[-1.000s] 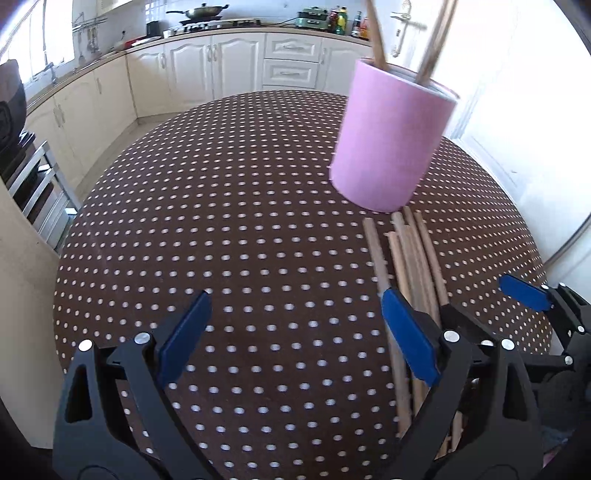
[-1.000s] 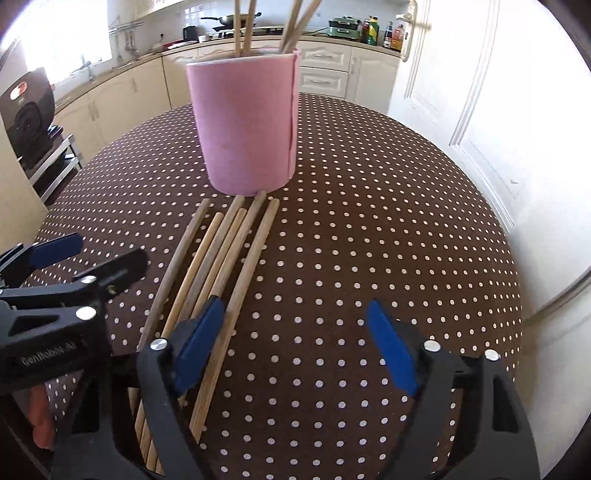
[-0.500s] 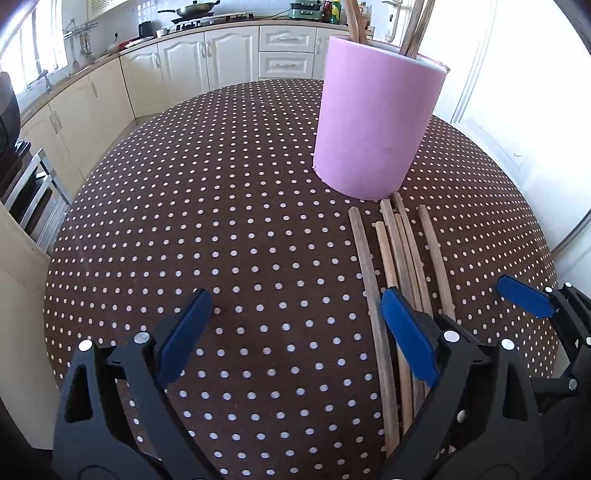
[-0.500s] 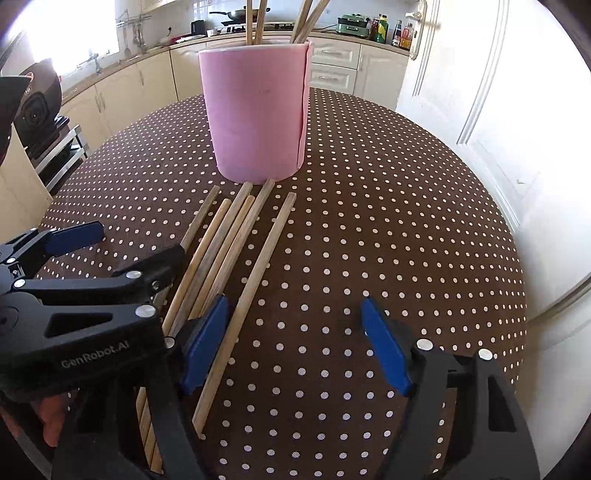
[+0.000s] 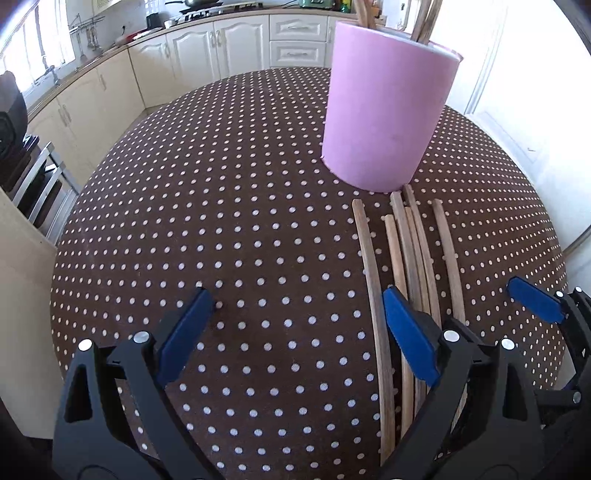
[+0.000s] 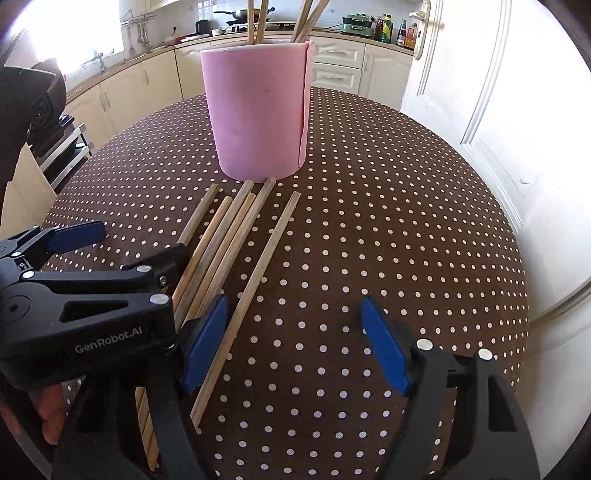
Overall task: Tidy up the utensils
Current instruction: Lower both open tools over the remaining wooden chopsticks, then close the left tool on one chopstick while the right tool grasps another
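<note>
Left gripper: we see its blue-padded jaws standing wide apart over the dotted tablecloth, with only bare cloth between them; nothing is gripped.
Right gripper: we see its jaws wide apart, having just narrowed slightly; only cloth lies between the pads, and nothing is held.
Loose chopsticks: we find several wooden sticks lying flat, roughly parallel, running from the grippers toward the holder. One stick lies apart from the bundle and passes just inside the right gripper's left pad; the others lie outside that pad, under the left gripper's right finger.
Pink holder: we see an upright pink cylinder ahead of both grippers, directly beyond the far ends of the loose sticks, which stop at or just short of its base.
Stored chopsticks: we see several sticks standing in the holder, leaning out above its rim.
Grippers' relation: we see them side by side, close together.
</note>
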Demonstrator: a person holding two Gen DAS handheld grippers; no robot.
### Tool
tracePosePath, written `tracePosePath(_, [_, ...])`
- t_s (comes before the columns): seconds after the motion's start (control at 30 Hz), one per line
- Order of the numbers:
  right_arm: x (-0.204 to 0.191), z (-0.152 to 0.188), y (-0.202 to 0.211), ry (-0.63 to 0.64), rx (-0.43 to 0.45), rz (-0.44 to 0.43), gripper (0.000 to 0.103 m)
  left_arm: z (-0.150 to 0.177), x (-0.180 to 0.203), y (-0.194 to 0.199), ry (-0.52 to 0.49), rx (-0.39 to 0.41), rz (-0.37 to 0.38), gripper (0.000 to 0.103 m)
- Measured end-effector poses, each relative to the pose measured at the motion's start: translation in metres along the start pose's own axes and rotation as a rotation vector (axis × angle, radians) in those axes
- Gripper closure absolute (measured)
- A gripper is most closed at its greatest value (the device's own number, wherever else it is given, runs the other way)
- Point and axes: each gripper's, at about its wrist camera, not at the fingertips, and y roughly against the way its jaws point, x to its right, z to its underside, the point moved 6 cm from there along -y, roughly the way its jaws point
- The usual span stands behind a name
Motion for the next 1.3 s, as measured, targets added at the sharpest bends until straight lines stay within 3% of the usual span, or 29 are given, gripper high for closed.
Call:
tracePosePath(0.1, [-0.001,0.001,0.001,0.016,0.007,-0.016,0.038,0.003,-0.003,0.002,-0.003,-0.009,0.007,0.014])
tracePosePath(0.23, [-0.006,0.001,0.004,0.048,0.012,-0.052,0.067,0.007,-0.005,0.006,-0.058,-0.008,0.017,0.027])
tracePosePath(0.33, [-0.007,-0.001,0.004,0.065,0.015,-0.088,0.089,0.01,-0.005,0.01,-0.097,-0.015,0.038,0.043])
tracePosePath(0.47, [-0.003,0.0,0.004,0.099,0.003,-0.141,0.094,0.012,-0.007,0.016,-0.151,-0.022,0.08,0.071])
tracePosePath(0.57, [0.001,0.001,0.006,0.128,-0.007,-0.154,0.097,0.011,-0.01,0.016,-0.179,-0.028,0.101,0.083])
tracePosePath(0.77, [0.013,-0.005,0.001,0.11,-0.016,-0.075,0.096,0.01,-0.007,0.016,-0.247,-0.032,0.116,0.09])
tracePosePath(0.9, [0.009,-0.009,-0.004,0.124,-0.015,-0.035,0.095,0.011,-0.001,0.016,-0.32,-0.038,0.104,0.09])
tracePosePath(1.0, [0.009,-0.014,-0.007,0.114,-0.02,-0.03,0.094,0.008,0.001,0.014,-0.29,-0.043,0.082,0.086])
tracePosePath(1.03, [0.009,-0.015,-0.008,0.101,-0.023,-0.033,0.094,0.006,0.0,0.013,-0.279,-0.036,0.054,0.073])
tracePosePath(1.07, [0.01,-0.017,-0.009,0.093,-0.025,-0.036,0.094,0.004,-0.004,0.012,-0.264,-0.015,-0.021,0.044])
tracePosePath(1.1, [0.011,-0.017,-0.009,0.09,-0.025,-0.037,0.093,0.0,-0.008,0.009,-0.245,0.0,-0.104,0.03])
tracePosePath(1.13, [0.012,-0.018,-0.01,0.09,-0.025,-0.038,0.093,0.0,-0.012,0.008,-0.22,0.002,-0.125,0.023])
tracePosePath(1.3, [0.012,-0.019,-0.01,0.086,-0.022,-0.037,0.093,0.004,-0.026,0.004,-0.06,-0.031,0.0,0.03])
